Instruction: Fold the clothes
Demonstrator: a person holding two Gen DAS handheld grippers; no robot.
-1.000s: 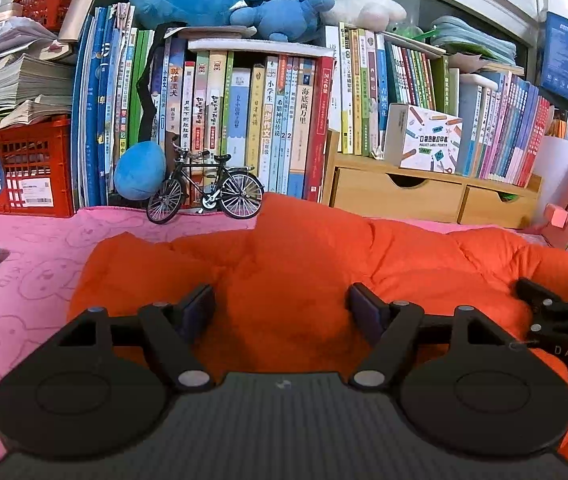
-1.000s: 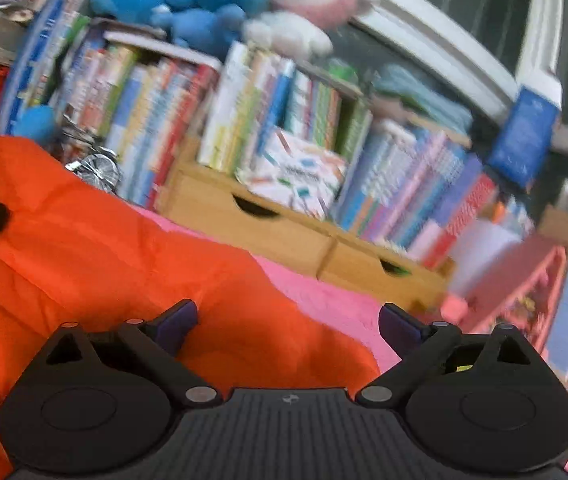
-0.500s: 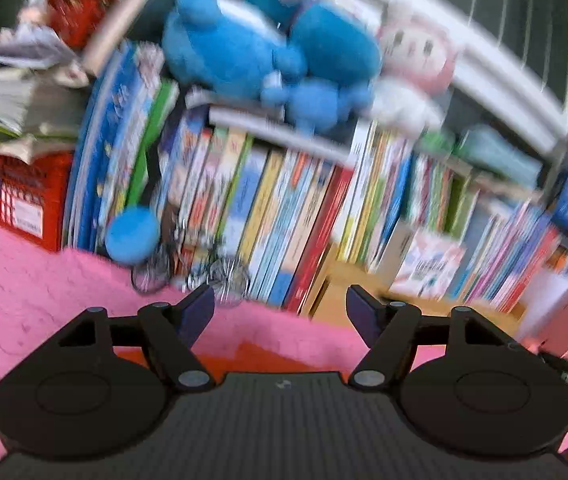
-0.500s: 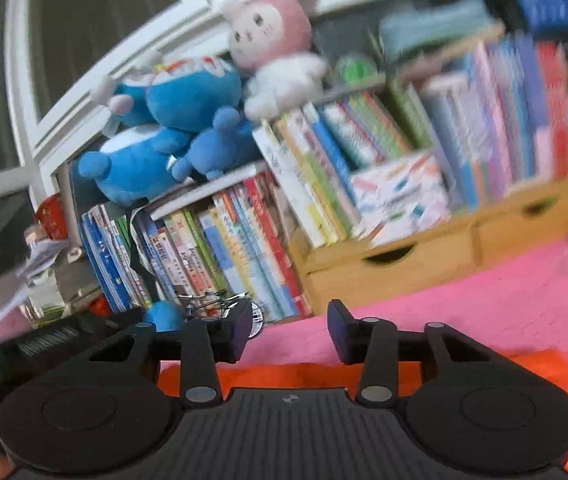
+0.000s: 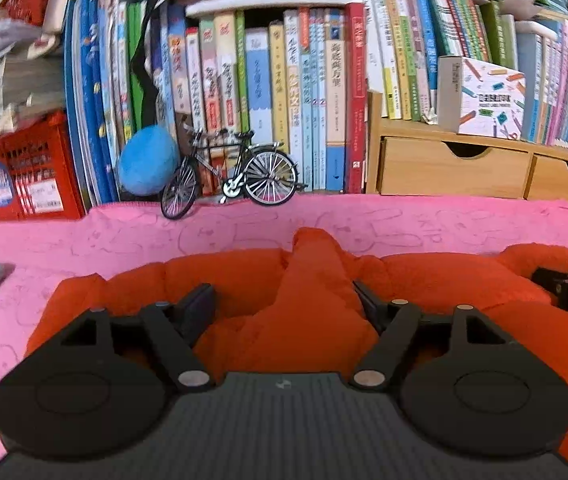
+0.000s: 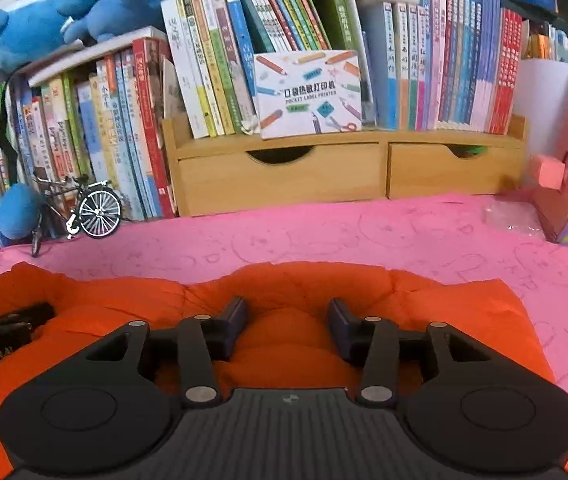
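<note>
Orange padded garment lower frame on pink cloth; left gripper and right gripper jaws opening, fabric bunched between, not pinched.

Both views are evenly and brightly lit by soft indoor light, with no hard glare. Colours are strongly saturated: the orange garment and the pink cloth almost glow. Shadows are faint, just a soft dark patch under each black claw body. The fisheye lens bends the scene hard: the books lean outward toward the sides, and the wooden drawers bow. In the left view the stacked papers at the upper left corner are smeared and soft. The centre of each view is sharp enough for the printed box to be read.
</note>
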